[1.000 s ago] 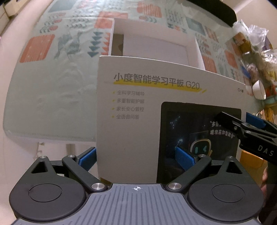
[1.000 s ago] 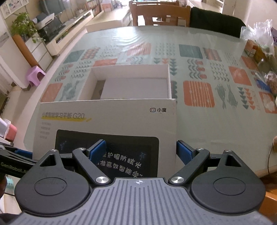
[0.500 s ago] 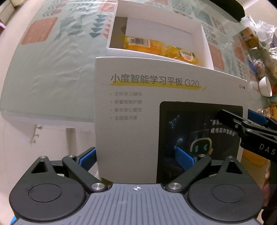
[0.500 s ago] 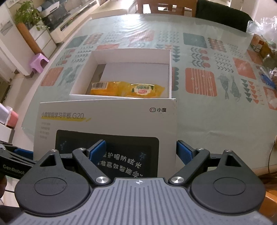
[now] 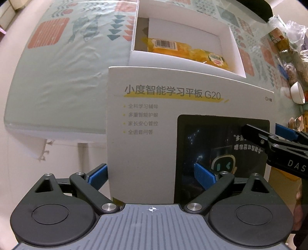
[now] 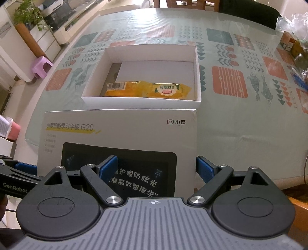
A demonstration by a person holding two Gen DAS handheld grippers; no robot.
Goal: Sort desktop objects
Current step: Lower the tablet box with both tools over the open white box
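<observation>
Left gripper (image 5: pixel 152 177): clamped across the left end of the white box lid (image 5: pixel 154 134), one blue pad (image 5: pixel 98 176) outside the lid's left edge, the other pressed on the printed tablet picture on its face. Right gripper (image 6: pixel 157 169): clamped likewise on the lid's right end, one blue pad (image 6: pixel 108 168) on the dark picture, the other just outside the right edge. Seen also in the left wrist view as a black linkage (image 5: pixel 277 146) at the lid's right side.

Lid held flat between both grippers, printed face up, over the near edge of the table (image 6: pixel 240 123), part of it hanging past that edge. Just beyond the lid's far edge, toward the middle of the table: open white box base (image 6: pixel 198 73). Inside, against its near wall, two yellow snack packets (image 6: pixel 148 90) side by side, one showing a barcode label, the other a round red-and-white label; behind them a white insert (image 6: pixel 156 71) covering most of the floor. Whether lid and base touch: cannot tell.

Patterned teal and orange tablecloth (image 6: pixel 229 82) under clear film over the tabletop. At the right edge of the table, a cluster of bags and jars (image 5: pixel 288 38) and a small white bowl (image 5: pixel 297 93). Off the table to the left, a purple stool (image 6: pixel 41 66) on the floor and a potted plant (image 6: pixel 28 13) farther back.
</observation>
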